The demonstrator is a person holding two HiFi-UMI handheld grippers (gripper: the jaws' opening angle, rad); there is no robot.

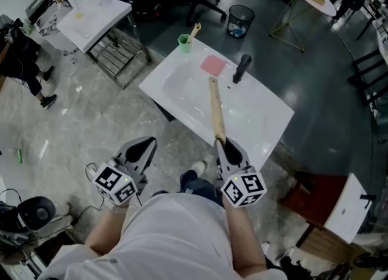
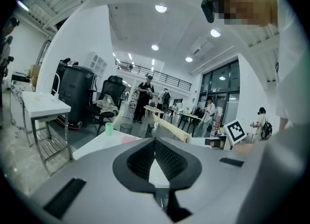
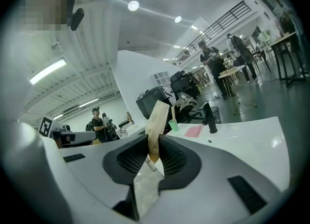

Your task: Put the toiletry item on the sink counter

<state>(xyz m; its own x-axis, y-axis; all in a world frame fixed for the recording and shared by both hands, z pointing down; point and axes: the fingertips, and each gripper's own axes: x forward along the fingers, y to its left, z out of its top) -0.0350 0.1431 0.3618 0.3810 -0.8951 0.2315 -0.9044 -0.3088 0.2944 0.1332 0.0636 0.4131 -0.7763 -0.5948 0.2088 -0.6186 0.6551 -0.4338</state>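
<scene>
Grip: my right hand-held gripper (image 1: 226,148) is clenching the near end of the long tan toiletry item (image 1: 215,106).
Item: it is stretching over the white sink worktop (image 1: 270,109), its long axis pointing away from me and its far tip sitting just short of the pink pad (image 1: 213,64) near the far edge.
Spare: my left hand-held gripper (image 1: 141,148) is hanging clenched and empty, off the worktop's near left edge.

White sink counter (image 1: 267,121), basin (image 1: 185,88) in middle, green cup (image 1: 185,43) on far corner w/ stick in it, pink pad (image 1: 213,64) flat nr back edge, black tap (image 1: 241,68) upright beside pad.
</scene>
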